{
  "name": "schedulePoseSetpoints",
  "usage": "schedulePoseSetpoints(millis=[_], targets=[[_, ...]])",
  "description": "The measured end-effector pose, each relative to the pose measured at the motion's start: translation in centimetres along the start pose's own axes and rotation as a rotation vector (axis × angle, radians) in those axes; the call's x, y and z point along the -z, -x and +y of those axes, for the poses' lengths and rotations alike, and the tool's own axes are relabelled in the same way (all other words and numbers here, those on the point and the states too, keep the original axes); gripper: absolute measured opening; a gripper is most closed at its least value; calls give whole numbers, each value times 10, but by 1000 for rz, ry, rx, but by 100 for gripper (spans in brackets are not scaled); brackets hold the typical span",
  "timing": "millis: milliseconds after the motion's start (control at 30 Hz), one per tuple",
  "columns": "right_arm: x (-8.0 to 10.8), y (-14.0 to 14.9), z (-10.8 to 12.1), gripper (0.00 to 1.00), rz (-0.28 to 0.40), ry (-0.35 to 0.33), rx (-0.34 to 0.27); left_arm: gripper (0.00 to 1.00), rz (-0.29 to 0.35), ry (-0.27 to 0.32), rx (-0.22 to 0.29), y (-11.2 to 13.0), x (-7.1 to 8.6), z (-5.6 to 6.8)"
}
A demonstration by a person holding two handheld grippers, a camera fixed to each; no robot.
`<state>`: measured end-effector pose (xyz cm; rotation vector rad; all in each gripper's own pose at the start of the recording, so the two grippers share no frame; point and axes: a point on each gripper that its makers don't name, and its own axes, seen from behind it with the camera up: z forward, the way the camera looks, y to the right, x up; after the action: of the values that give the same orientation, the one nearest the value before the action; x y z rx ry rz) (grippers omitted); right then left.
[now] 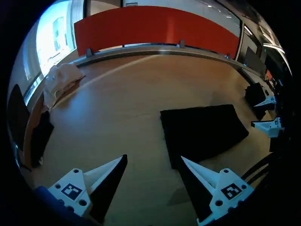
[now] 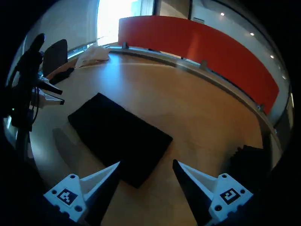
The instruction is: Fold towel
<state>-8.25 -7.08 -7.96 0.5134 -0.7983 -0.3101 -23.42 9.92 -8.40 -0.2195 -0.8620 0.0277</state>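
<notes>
The left gripper (image 1: 154, 156) has its fingers apart and empty, and the black towel (image 1: 203, 130) lies flat on the table (image 1: 124, 98) just ahead, toward its right finger. The right gripper (image 2: 146, 161) is likewise spread, with the towel just ahead of its left finger.

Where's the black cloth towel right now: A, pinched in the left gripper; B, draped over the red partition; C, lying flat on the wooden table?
C: the black cloth towel lies flat on the wooden table, and the left gripper and right gripper are both open.

No text or number appears legible anywhere here.
</notes>
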Motion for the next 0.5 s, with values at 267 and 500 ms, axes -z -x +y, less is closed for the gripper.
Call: schedulePoseSetpoints(millis=[267, 500], targets=[[-4, 15, -8, 98, -29, -26, 28, 94, -13, -16, 30, 19, 14, -8], [-7, 28, -15, 98, -53, -47, 49, 94, -24, -25, 48, 33, 24, -12]])
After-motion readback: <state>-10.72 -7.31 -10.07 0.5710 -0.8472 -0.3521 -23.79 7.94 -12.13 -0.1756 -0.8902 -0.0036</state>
